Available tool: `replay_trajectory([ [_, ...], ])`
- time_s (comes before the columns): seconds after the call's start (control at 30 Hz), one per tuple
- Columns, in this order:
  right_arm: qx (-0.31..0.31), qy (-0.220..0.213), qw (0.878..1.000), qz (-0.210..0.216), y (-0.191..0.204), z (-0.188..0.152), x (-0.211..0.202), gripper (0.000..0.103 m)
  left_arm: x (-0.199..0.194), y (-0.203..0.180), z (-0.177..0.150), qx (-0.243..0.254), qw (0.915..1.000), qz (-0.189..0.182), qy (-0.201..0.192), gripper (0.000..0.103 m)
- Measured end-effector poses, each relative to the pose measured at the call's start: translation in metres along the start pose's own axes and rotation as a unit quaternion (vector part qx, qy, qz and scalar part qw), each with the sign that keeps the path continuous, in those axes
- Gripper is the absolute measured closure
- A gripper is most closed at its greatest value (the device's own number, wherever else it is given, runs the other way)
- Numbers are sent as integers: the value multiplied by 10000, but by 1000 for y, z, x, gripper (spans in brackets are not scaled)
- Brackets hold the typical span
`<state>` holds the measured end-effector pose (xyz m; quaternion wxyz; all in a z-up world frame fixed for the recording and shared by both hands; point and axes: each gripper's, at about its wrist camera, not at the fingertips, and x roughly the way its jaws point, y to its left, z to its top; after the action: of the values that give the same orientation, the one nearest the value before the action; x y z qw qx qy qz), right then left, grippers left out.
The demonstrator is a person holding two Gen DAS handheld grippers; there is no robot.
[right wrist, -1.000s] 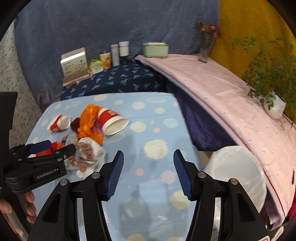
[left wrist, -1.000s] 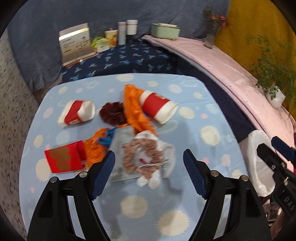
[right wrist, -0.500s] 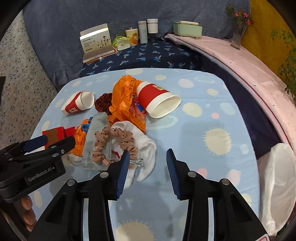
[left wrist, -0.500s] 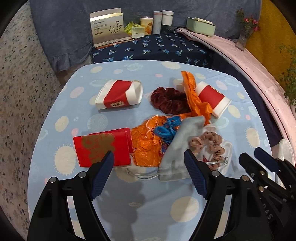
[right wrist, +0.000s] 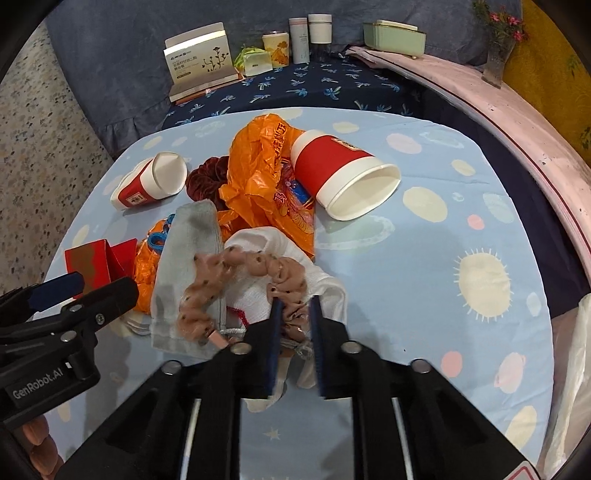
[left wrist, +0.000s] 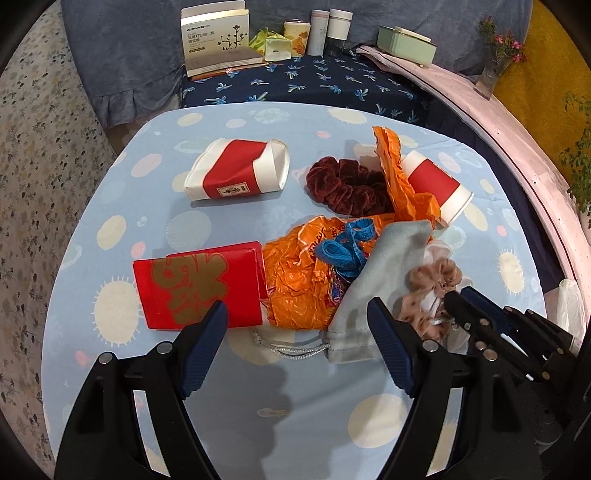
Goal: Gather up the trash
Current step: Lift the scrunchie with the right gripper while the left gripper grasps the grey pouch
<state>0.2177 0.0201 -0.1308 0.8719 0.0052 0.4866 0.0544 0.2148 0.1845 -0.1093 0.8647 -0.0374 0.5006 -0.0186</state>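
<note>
We see a round table [left wrist: 258, 391] under a pale blue cloth with cream suns and dots. Behind it stands a lower surface in a navy print [left wrist: 314, 83], backed by a blue-grey drape [left wrist: 129, 55]. On the navy cloth sit an open white box [left wrist: 218, 37], jars [left wrist: 328, 26] and a mint-green case [left wrist: 406, 46]. A pink ledge [left wrist: 498, 122] curves along the right, holding a vase of red flowers [left wrist: 496, 55] before a mustard wall [left wrist: 546, 85]. Speckled flooring [left wrist: 33, 147] lies at left.
</note>
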Motion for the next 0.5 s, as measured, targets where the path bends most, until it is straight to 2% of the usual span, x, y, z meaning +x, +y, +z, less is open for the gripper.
replay_trajectory([
  [0.07, 8, -49, 9999, 88, -4, 0, -5, 99, 2, -2, -1, 21, 10000, -76, 14, 30],
  [0.5, 361, -884, 9954, -81, -41, 19, -70, 101, 18, -37, -6, 438, 9984, -363, 56, 31],
])
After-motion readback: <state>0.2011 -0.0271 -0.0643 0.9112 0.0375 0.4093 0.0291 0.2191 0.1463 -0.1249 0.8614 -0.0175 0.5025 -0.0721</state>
